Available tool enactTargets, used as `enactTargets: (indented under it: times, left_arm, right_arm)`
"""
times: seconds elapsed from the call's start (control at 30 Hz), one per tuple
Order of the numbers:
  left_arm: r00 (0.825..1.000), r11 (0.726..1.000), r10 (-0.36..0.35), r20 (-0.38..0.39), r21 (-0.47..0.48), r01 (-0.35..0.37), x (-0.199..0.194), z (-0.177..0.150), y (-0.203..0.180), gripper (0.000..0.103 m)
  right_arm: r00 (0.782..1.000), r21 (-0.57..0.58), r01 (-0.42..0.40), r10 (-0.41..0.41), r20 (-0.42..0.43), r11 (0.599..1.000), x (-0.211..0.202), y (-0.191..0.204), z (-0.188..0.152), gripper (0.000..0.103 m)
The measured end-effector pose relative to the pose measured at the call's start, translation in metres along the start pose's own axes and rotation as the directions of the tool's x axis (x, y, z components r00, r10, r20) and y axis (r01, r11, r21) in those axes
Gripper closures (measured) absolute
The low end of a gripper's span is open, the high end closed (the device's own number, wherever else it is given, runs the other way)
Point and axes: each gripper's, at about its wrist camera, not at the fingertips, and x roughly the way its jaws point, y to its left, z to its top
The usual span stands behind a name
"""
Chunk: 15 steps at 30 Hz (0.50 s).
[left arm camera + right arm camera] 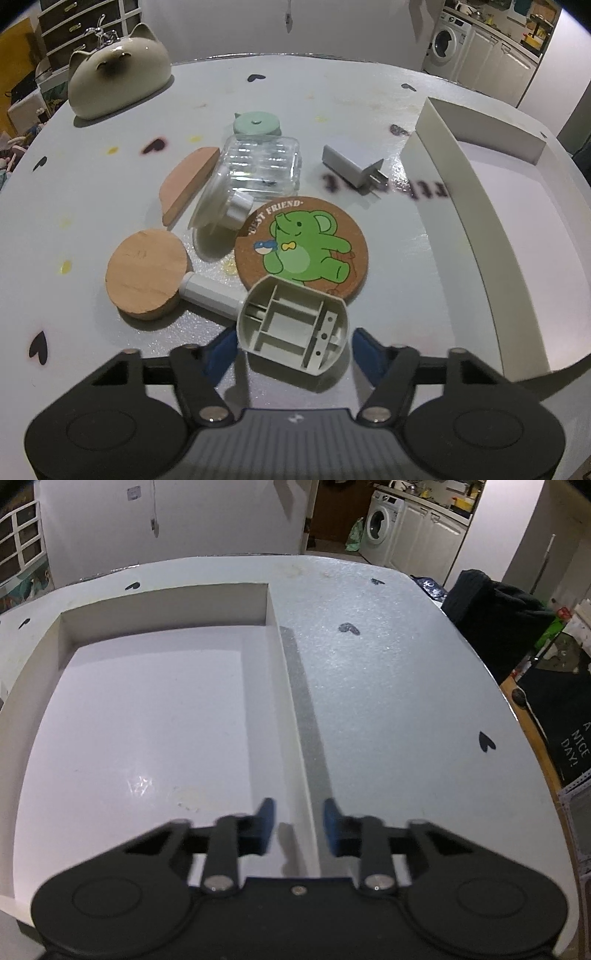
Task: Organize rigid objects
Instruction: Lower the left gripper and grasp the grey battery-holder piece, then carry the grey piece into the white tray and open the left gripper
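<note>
On the speckled worktop (332, 99) we see, left to right, a glossy ceramic cat (118, 74), a round wooden disc (146, 271), a ribbed clear case (264, 164), a cork elephant coaster (301, 245) and a white plug (351, 168). Our left tongs (293, 347) straddle a ribbed grey plastic shell (293, 332), contact unclear. The white cardboard tray (291, 716) holds nothing; our right tongs (299, 821) straddle its thin wall, touch unclear.
</note>
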Motion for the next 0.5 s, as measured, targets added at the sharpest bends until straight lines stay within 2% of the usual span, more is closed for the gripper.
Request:
enactTargets:
  times: [0.07, 0.5]
  left_arm:
    - [1.000, 1.000, -0.002, 0.000, -0.002, 0.002, 0.001, 0.000, 0.001, 0.039]
    - [0.997, 0.998, -0.058, 0.043, 0.010, 0.057, -0.016, 0.000, 0.002, 0.040]
  right_arm:
    - [1.000, -0.008, 0.017, -0.017, -0.002, 1.000, 0.001, 0.000, 0.000, 0.090]
    - [1.000, 0.002, 0.014, -0.014, -0.001, 1.000, 0.001, -0.002, 0.001, 0.091]
